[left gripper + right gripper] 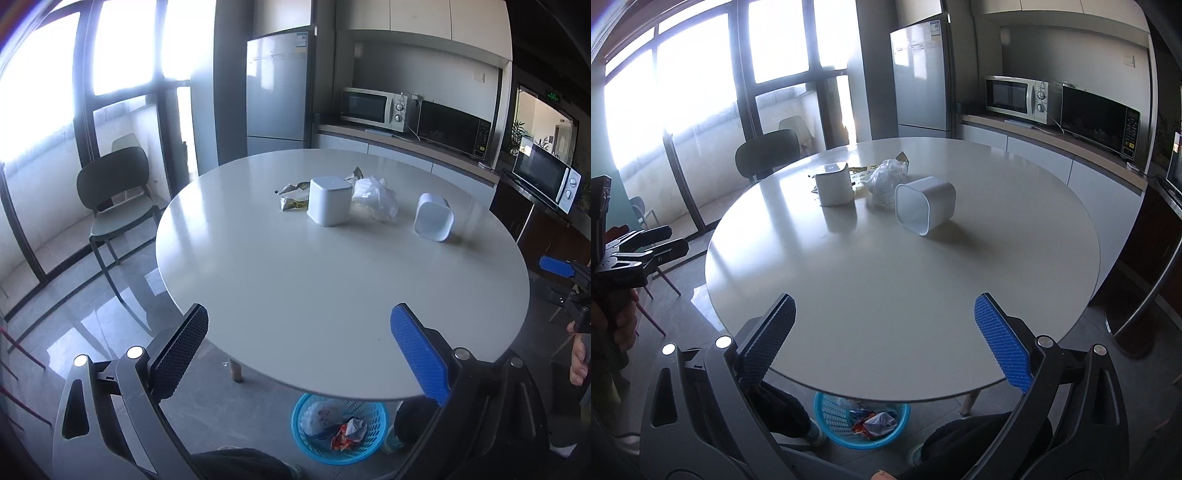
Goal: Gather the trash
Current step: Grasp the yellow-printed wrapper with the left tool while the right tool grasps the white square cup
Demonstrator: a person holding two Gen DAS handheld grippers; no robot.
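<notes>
- Hovering over the near edge of the round counter [332, 295], your left gripper [299, 350] stands spread wide with nothing between its pads.
- Your right gripper [884, 339] is the same — jaws wide apart, empty, above the counter's near rim.
- On the counter's far half, a white square container [330, 201] stands upside down; a second white container [433, 217] lies on its side to the right of it, its open mouth turned toward you.
- Between and just behind those two sits the trash: a crumpled clear plastic bag [375, 197] touching the upside-down container's right side, and greenish snack wrappers [293, 195] at its left.
- Under the counter's near edge, on the floor, a blue mesh basket [373, 435] holds crumpled wrappers [347, 432] — red, white and clear.
- Beside the basket you can see dark shoes and trouser legs.
- Beyond the counter stand a dark chair [114, 192], a fridge [277, 92] and microwaves along the wall.
</notes>
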